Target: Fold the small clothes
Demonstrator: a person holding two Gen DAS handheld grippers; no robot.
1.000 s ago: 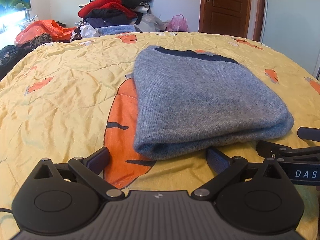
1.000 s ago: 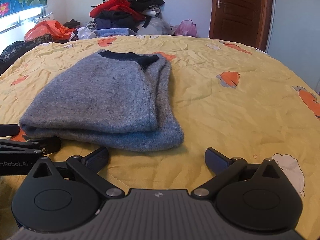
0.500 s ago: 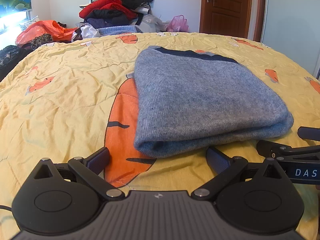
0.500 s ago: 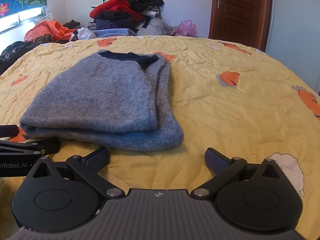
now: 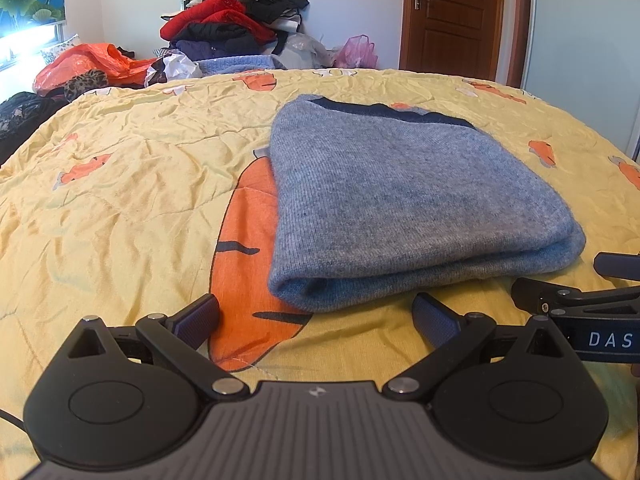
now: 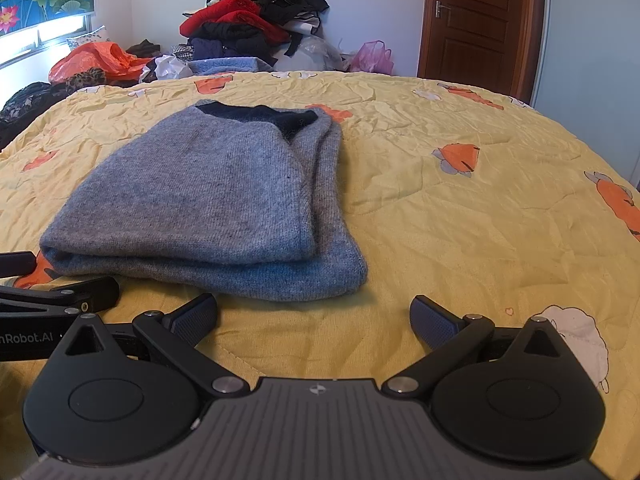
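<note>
One folded grey sweater [image 5: 404,200] lies on one yellow quilt [image 5: 120,200]. Two claws appear: left claw [image 5: 316,316] and right claw [image 6: 314,318], each with two fingers spread apart. One clothes pile [image 6: 256,16], one orange bag [image 6: 96,58], one pink bag [image 6: 372,56], one door [image 6: 480,16].

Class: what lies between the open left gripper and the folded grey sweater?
Left wrist view: only bare yellow quilt with its orange carrot print separates the left gripper from the sweater.

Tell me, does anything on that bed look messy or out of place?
The grey sweater lies folded, but its layers are not flush: a lower layer sticks out at the near right corner. Behind the bed, a clothes pile is heaped untidily.
</note>
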